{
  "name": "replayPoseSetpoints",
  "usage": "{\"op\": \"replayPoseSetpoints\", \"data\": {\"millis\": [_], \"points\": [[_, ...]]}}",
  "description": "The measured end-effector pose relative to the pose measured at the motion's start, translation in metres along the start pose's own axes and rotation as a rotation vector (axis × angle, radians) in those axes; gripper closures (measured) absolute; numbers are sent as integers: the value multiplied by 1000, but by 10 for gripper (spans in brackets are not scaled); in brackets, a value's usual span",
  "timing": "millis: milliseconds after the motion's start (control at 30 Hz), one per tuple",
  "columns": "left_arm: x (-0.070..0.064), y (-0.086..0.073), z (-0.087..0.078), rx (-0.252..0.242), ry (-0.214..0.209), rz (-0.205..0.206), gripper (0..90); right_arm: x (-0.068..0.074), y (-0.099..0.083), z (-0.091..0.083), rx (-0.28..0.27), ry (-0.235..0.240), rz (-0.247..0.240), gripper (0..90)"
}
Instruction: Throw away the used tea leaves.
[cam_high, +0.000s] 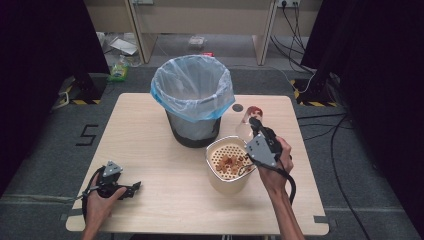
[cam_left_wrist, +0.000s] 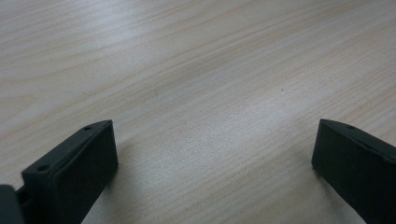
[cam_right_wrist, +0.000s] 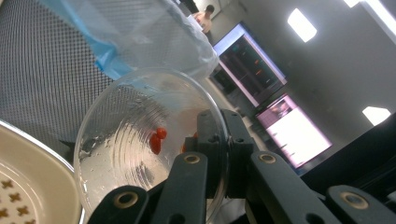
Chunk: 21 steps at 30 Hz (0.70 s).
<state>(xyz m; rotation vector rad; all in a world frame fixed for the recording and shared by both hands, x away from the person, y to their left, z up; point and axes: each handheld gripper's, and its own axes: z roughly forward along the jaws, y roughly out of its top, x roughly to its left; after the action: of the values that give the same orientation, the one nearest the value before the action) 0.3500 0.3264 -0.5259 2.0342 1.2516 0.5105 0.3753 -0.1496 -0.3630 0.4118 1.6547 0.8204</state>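
At table's right half, just right of trash bin (cam_high: 192, 100): right gripper (cam_high: 256, 125) clamps rim of clear plastic cup (cam_high: 246, 121), one jaw inside wall, one outside. Cup tipped on its side, long axis near horizontal, mouth facing near-left, just above strainer bowl (cam_high: 227, 165). Few red bits (cam_right_wrist: 158, 139) cling inside cup; more lie on strainer. Left gripper (cam_high: 131, 189) rests near-left on table (cam_left_wrist: 196, 84), jaws spread wide, holding nothing, well apart from cup.

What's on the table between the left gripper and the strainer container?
Nothing: in the high view, bare wood runs from the left gripper to the strainer container. The left gripper view shows bare tabletop between its open jaws too.
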Motion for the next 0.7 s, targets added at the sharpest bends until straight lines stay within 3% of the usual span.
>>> {"op": "replayPoseSetpoints", "data": {"millis": [33, 67, 100, 200, 233, 300, 400, 700], "points": [[0, 0, 0, 0, 0, 0, 0, -7, -3, 3, 0, 26, 97, 881], [0, 0, 0, 0, 0, 0, 0, -7, -3, 3, 0, 26, 97, 881], [0, 0, 0, 0, 0, 0, 0, -10, -3, 4, 4, 42, 127, 881], [0, 0, 0, 0, 0, 0, 0, -25, -6, 10, 10, 84, 274, 880], [0, 0, 0, 0, 0, 0, 0, -25, -6, 10, 10, 84, 274, 880], [0, 0, 0, 0, 0, -1, 0, -38, -8, 16, 14, 123, 377, 880], [0, 0, 0, 1, 0, -1, 0, -51, -8, 21, 11, 147, 465, 880], [0, 0, 0, 1, 0, 0, 0, -78, 4, 34, 34, 204, 532, 879]]}}
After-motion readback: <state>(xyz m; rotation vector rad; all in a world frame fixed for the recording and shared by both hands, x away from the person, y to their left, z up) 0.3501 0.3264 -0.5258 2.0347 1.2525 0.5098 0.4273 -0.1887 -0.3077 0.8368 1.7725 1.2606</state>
